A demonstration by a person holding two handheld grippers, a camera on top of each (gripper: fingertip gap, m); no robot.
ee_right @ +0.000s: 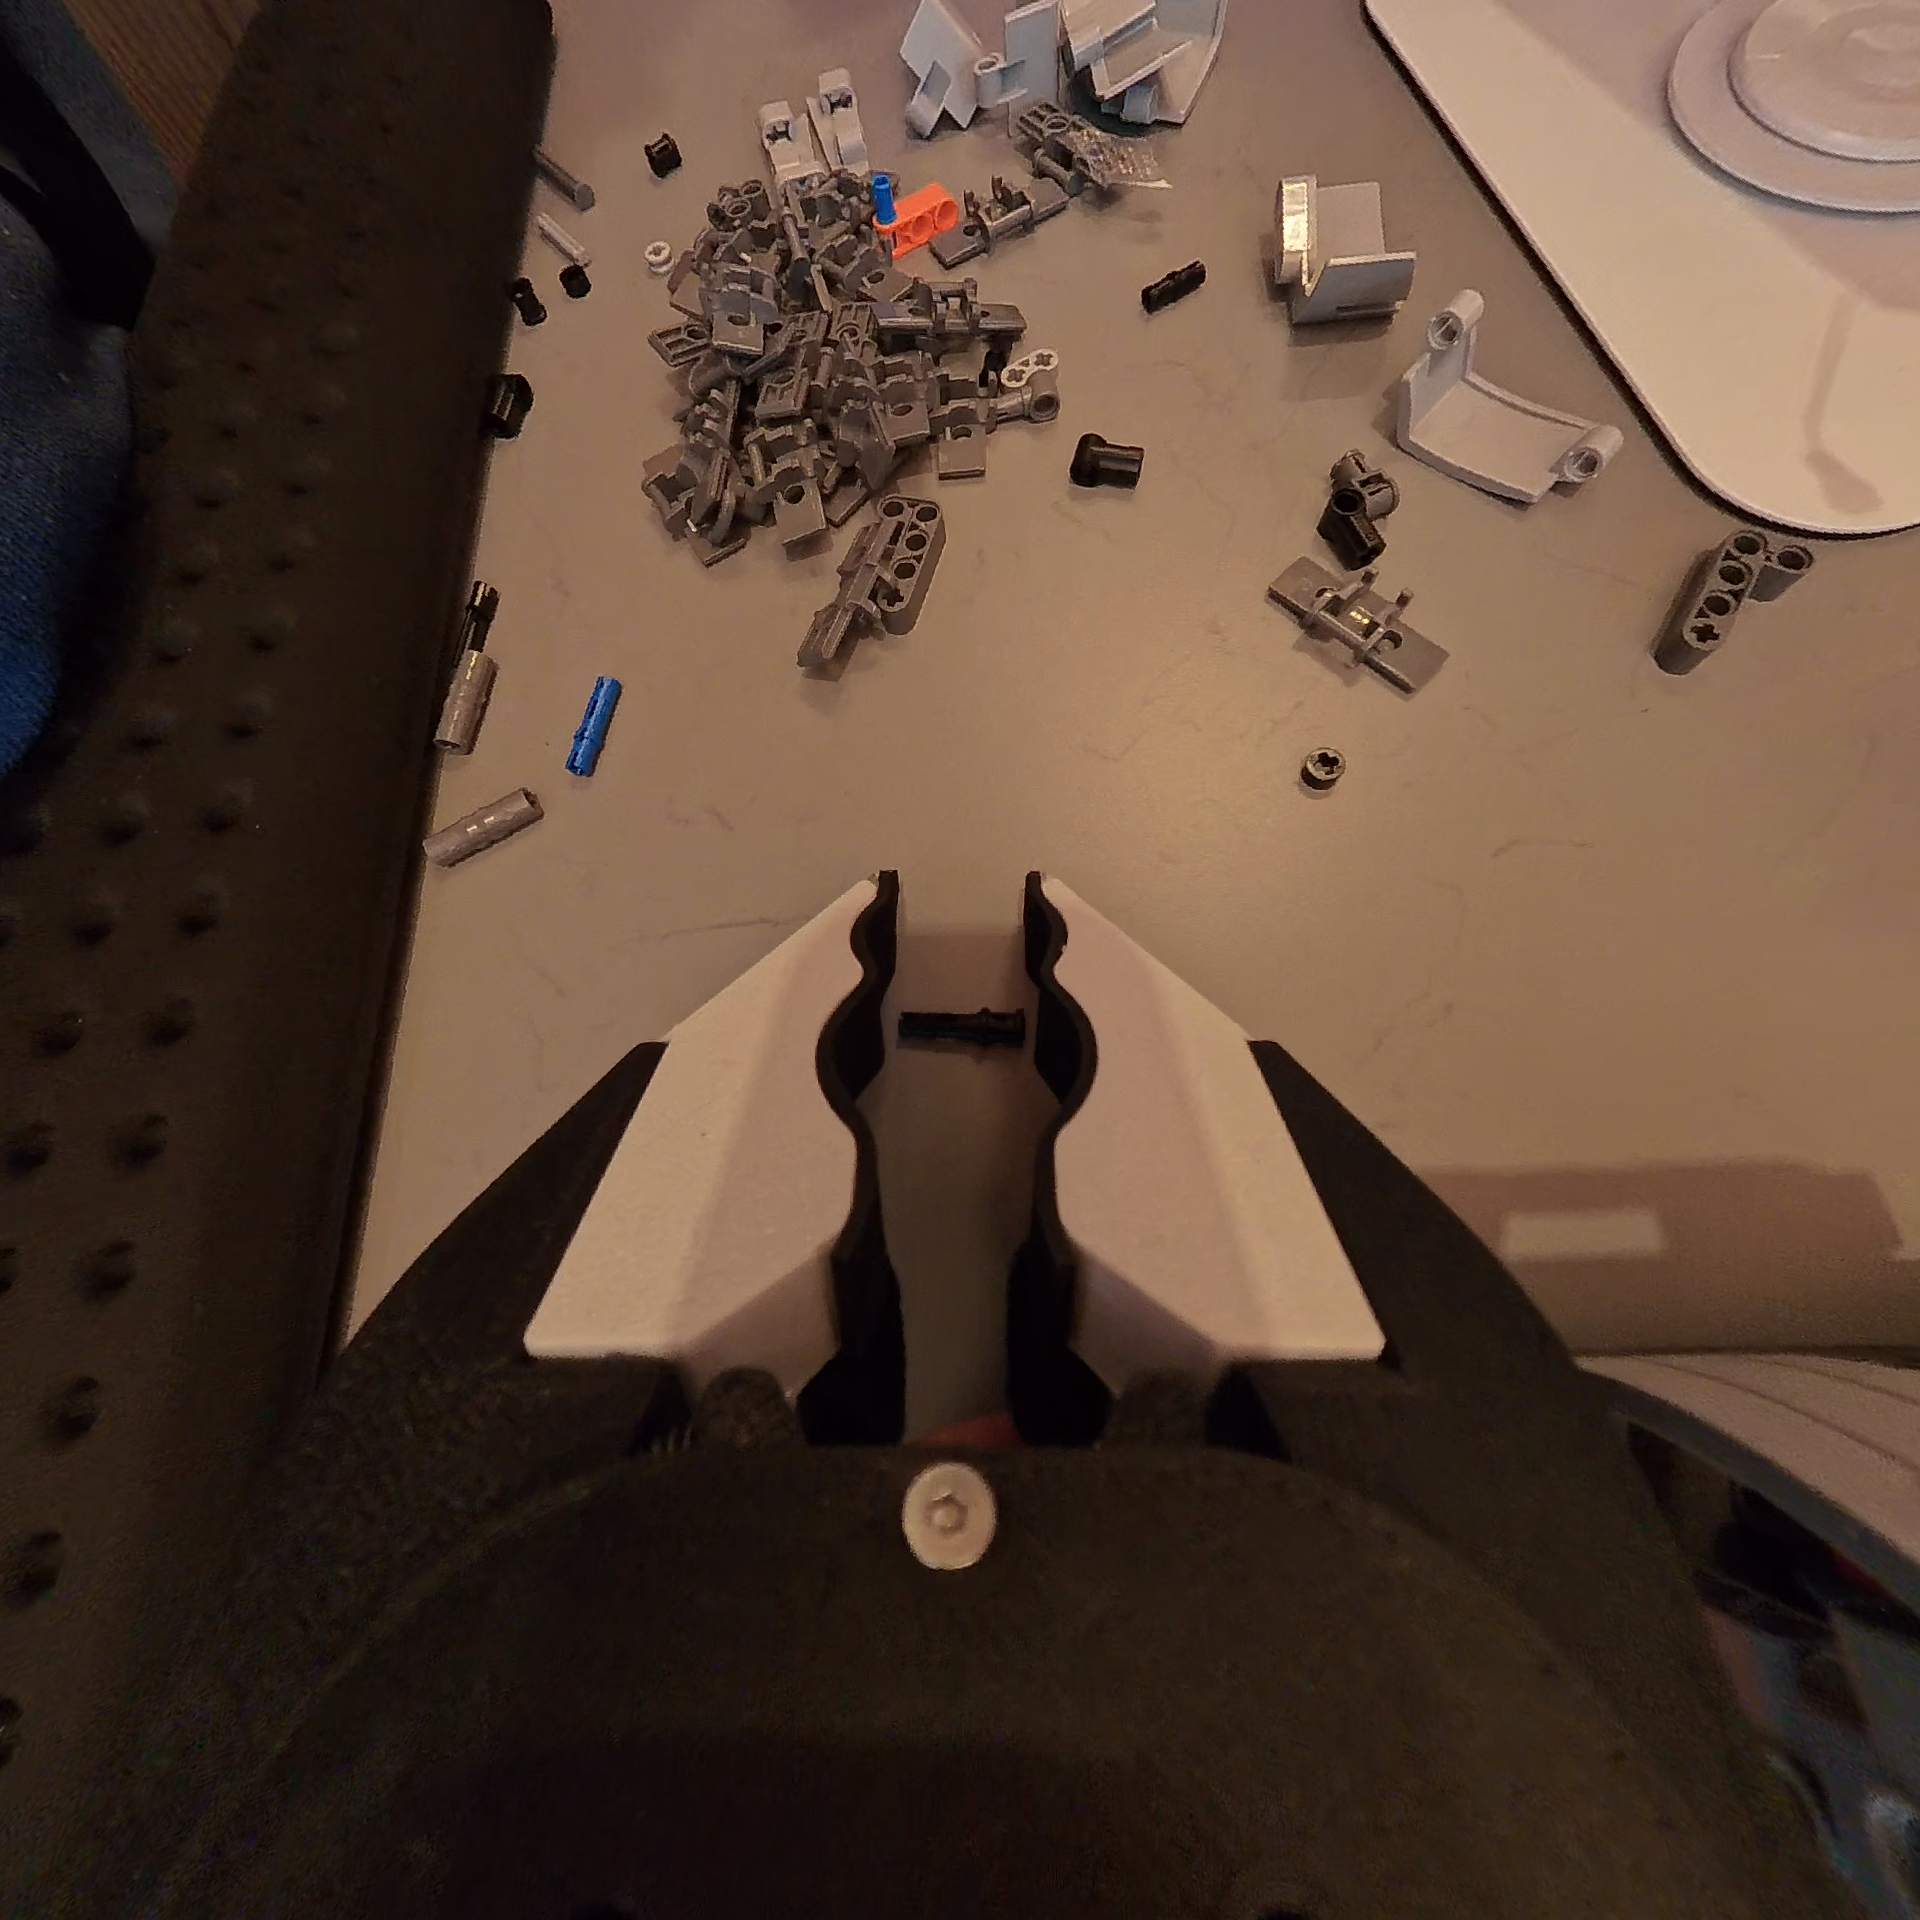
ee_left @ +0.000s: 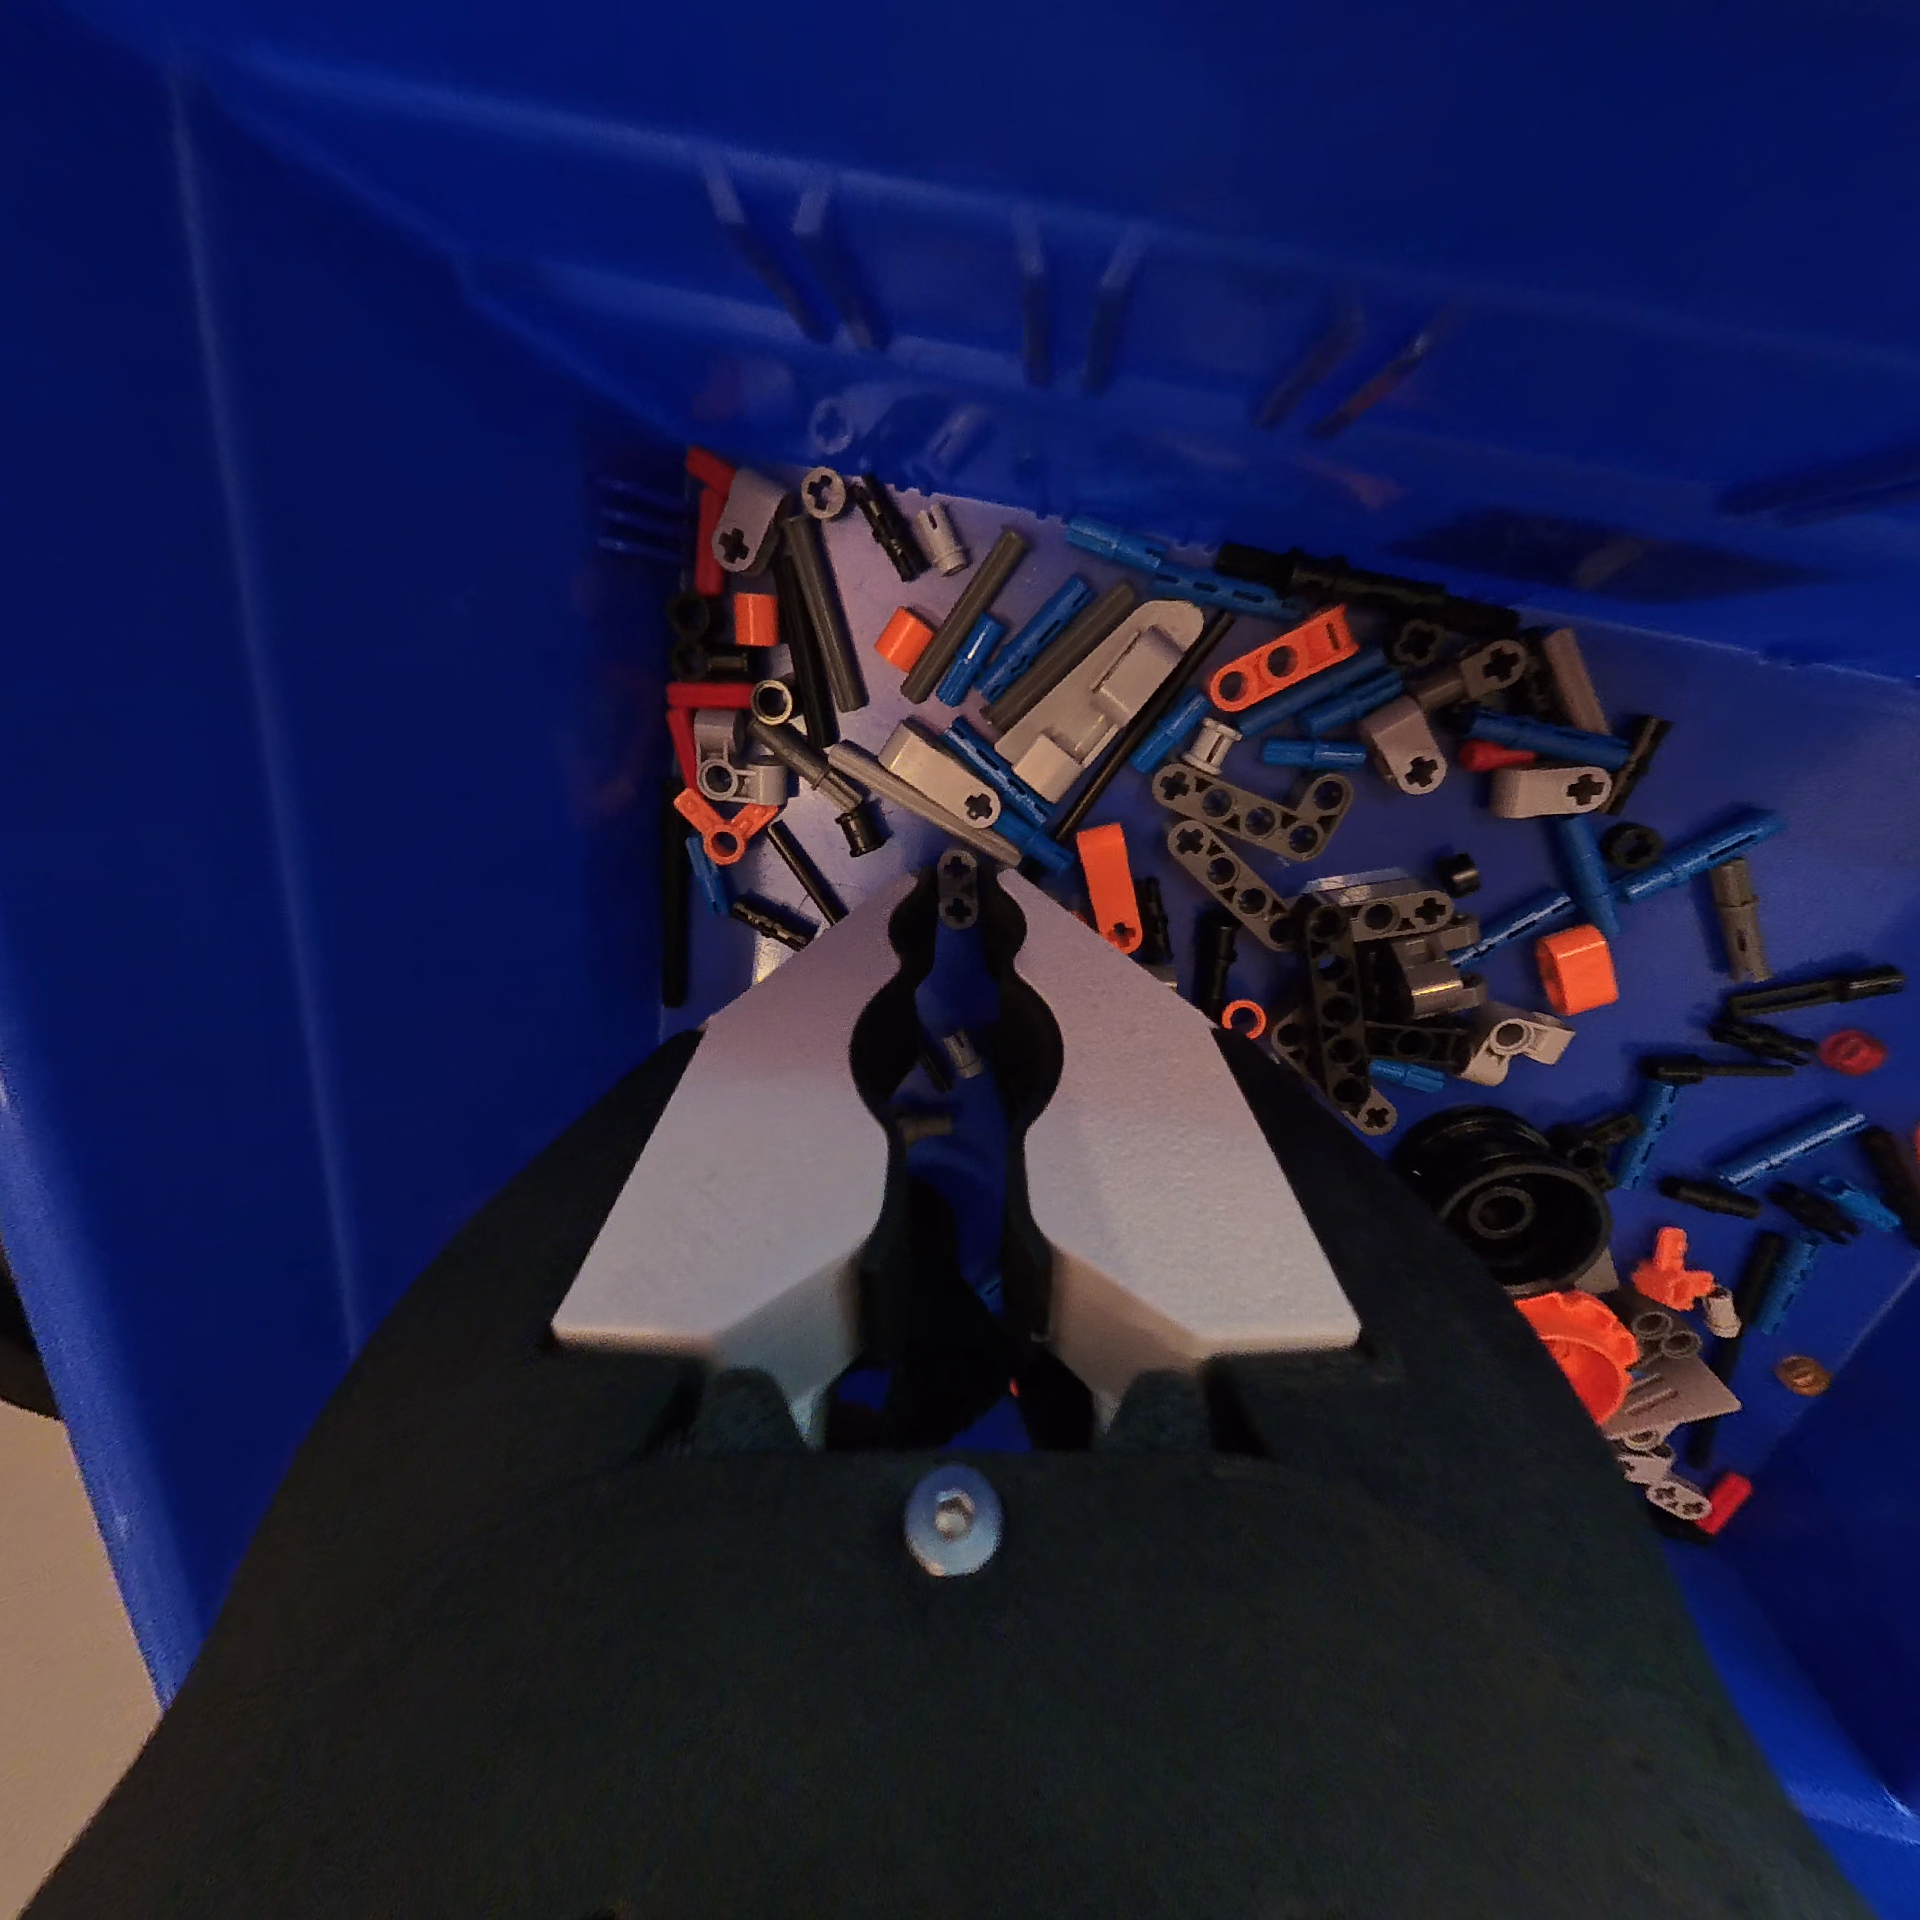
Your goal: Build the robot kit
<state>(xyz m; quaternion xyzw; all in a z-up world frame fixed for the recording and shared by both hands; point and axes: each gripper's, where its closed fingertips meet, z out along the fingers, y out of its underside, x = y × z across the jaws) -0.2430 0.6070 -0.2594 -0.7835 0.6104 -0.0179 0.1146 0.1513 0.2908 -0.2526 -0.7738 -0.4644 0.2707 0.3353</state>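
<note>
Left gripper: inside a blue bin, jaws closed on a small dark grey link piece pinched at the tips, over the bin floor. Loose building parts lie from 12 to 4 o'clock of the tips: blue pins, orange bits, a light grey panel, a black wheel.

Right gripper: over a grey table, jaws parted and holding nothing. A black pin lies crosswise on the table between the fingers (contact cannot be told). At 12 o'clock, well apart, a pile of dark grey parts; at 10 o'clock a blue pin; at 1 o'clock a white board.
</note>
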